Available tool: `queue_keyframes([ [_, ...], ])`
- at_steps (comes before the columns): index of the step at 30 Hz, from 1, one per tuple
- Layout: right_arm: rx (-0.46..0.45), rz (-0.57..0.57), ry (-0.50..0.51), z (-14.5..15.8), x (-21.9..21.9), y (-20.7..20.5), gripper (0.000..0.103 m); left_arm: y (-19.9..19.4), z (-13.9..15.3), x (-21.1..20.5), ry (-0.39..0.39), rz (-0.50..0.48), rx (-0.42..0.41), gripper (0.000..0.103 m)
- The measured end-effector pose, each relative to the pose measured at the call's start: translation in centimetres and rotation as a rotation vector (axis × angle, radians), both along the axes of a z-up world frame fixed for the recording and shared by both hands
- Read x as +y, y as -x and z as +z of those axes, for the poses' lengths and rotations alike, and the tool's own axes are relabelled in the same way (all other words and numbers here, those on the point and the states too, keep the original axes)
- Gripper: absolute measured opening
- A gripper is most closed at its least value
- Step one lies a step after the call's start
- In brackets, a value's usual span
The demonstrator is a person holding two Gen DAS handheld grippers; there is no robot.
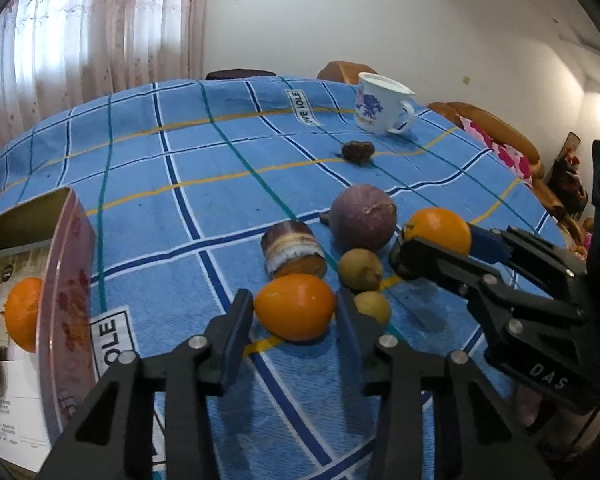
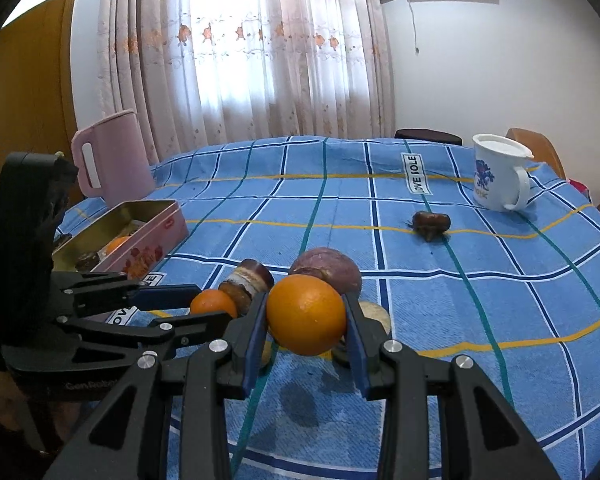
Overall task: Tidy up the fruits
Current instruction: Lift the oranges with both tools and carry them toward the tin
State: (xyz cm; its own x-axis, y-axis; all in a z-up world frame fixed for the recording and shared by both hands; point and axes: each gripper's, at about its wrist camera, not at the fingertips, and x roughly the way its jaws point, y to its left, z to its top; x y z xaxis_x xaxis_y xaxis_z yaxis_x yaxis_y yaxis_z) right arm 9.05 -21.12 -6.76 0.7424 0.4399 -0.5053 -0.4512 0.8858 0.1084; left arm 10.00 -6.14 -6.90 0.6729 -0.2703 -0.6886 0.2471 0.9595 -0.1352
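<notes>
Both grippers are down among the fruit. The left gripper (image 1: pixel 295 312) has its jaws closed in on an oval orange fruit (image 1: pixel 295 306), pads against both its sides. The right gripper (image 2: pixel 306 316) is clamped on a round orange (image 2: pixel 306 314), which sits clear of the cloth in the right wrist view.

Counting the pile: two small yellow-green fruits (image 1: pixel 360 269) just behind the left gripper, one purple passion fruit (image 1: pixel 363 216) beyond them, one brown-and-white banded chunk (image 1: pixel 293 254) beside it, and one dark wrinkled piece (image 1: pixel 358 152) alone farther back. Add one more orange (image 1: pixel 23 314) already lying in the pink tin box (image 2: pixel 148 240) near the table's left edge, with something dark beside it.

All of this sits on a table under a blue checked tablecloth (image 1: pixel 180 184) with yellow and teal lines. Toward the far right corner stands one white mug (image 1: pixel 382 104) with a blue flower print; at the far left corner, one pink jug (image 2: pixel 110 154). Behind the table hang sheer curtains (image 2: pixel 240 48) over a bright window, then a white wall.
</notes>
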Motion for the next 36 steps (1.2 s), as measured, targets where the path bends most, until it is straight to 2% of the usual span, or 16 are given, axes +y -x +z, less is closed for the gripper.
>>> queue_keyframes([
  [21,-0.089,0.013,-0.029,0.5,-0.3,1.5,0.038,2.0,1.6,1.2,0.029,0.064,-0.146,0.043],
  [36,-0.138,0.017,-0.055,0.8,-0.6,2.2,0.038,3.7,2.5,1.0,-0.007,0.104,-0.251,0.043],
])
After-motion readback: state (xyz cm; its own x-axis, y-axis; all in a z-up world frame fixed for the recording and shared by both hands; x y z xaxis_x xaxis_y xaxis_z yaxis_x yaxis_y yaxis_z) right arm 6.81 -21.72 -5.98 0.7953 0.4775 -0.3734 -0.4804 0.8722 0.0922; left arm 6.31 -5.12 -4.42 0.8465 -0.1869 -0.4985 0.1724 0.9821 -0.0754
